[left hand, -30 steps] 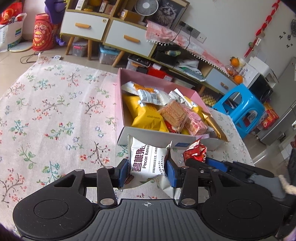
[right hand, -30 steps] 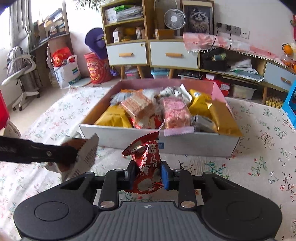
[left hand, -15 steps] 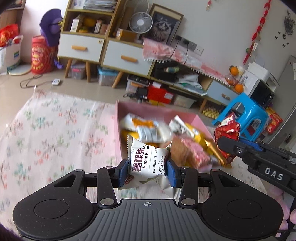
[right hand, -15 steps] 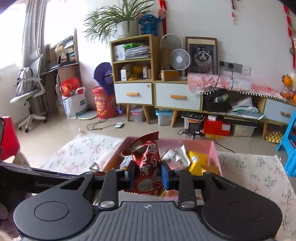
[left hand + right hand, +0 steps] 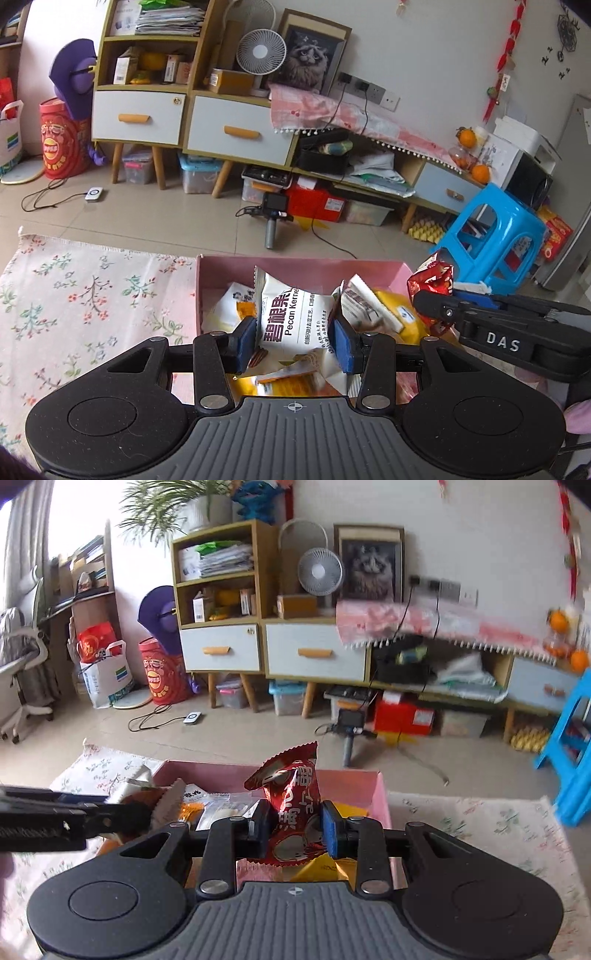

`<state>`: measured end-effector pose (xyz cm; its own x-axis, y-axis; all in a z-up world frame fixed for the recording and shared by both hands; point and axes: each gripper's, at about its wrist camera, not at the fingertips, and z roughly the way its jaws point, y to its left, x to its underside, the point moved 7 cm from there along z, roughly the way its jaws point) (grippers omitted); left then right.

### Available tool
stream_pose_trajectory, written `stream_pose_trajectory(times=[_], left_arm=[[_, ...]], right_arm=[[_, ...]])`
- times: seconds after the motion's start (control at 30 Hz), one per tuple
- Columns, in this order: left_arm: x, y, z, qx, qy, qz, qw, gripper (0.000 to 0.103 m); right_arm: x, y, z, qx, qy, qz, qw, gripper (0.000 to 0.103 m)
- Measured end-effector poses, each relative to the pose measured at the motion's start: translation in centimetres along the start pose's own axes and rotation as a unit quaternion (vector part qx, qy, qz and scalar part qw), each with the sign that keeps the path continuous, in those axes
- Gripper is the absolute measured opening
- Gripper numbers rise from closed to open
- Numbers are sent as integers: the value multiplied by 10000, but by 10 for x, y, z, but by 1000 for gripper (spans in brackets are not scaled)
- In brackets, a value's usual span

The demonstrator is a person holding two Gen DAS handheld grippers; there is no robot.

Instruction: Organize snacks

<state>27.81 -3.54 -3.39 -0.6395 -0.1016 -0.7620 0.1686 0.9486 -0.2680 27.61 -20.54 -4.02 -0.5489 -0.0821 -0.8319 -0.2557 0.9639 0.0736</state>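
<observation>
My left gripper [image 5: 295,338] is shut on a white pecan kernel packet [image 5: 293,319] and holds it over the pink snack box [image 5: 295,266]. My right gripper [image 5: 295,829] is shut on a red snack packet [image 5: 293,806] and holds it above the same pink box [image 5: 354,781]. The box holds several packets, yellow, white and orange. The right gripper with its red packet [image 5: 432,282] shows at the right of the left wrist view. The left gripper [image 5: 122,818] shows at the left of the right wrist view.
The box sits on a floral mat [image 5: 74,295] on a tiled floor. A blue plastic stool [image 5: 491,236] stands to the right. Cabinets with drawers [image 5: 236,129], a fan, storage bins and a small camera on a stand [image 5: 273,218] lie beyond.
Both grippers have lifted their packets from the mat in front of the box and moved forward over the box. The view has tilted up toward the room.
</observation>
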Motion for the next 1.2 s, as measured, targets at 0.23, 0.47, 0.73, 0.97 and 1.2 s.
stream_pose_trajectory(times=[0.23,0.47,0.73,0.97,1.2], left_arm=[[-5,1,9,-10,-37,94,9999,43],[-2,-2,0,13,-83,252,9996,57],[3,-3,-24,42,-170,375,9991,74],[19,-2,-51,-103,-106,575,9982,88],[40,2,-77,-304,-9,738,9968,96]], right_arm=[[1,0,6,-210,208,323,9990,20],[5,8,-6,-214,229,73,9995,47],[6,7,-29,-43,184,-28,9998,72],[14,10,-54,83,100,-221,9997,79],[31,13,-79,268,115,-218,9993,83]])
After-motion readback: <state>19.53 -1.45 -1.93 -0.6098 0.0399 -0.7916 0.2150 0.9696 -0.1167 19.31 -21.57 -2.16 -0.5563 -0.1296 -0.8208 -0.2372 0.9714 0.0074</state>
